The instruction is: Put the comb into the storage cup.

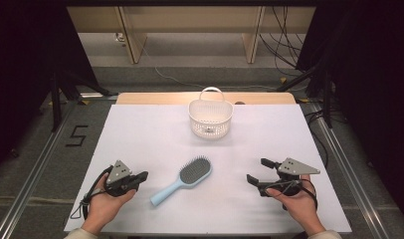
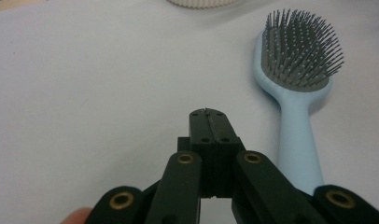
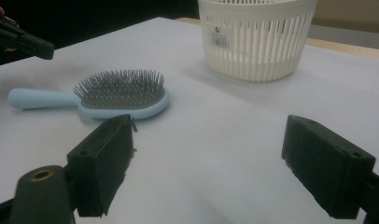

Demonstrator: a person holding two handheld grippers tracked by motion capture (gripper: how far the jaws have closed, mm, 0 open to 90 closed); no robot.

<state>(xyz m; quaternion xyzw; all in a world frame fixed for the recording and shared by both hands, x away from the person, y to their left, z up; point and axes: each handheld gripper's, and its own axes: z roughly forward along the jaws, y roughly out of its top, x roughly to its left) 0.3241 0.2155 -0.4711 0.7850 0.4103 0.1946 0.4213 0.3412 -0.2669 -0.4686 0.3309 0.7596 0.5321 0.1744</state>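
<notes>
From above my hands, a large black numeral "5" stands on the grey floor left of the white-covered table. On the side wall of the white slatted plastic basket with a loop handle, seen along my right jaws, sits a small white sticker bearing a barcode; its print is too small for me to read. No other lettering, brand or sign is legible.

The basket is cut off by the left gripper view's top edge; its label is too small to read.
</notes>
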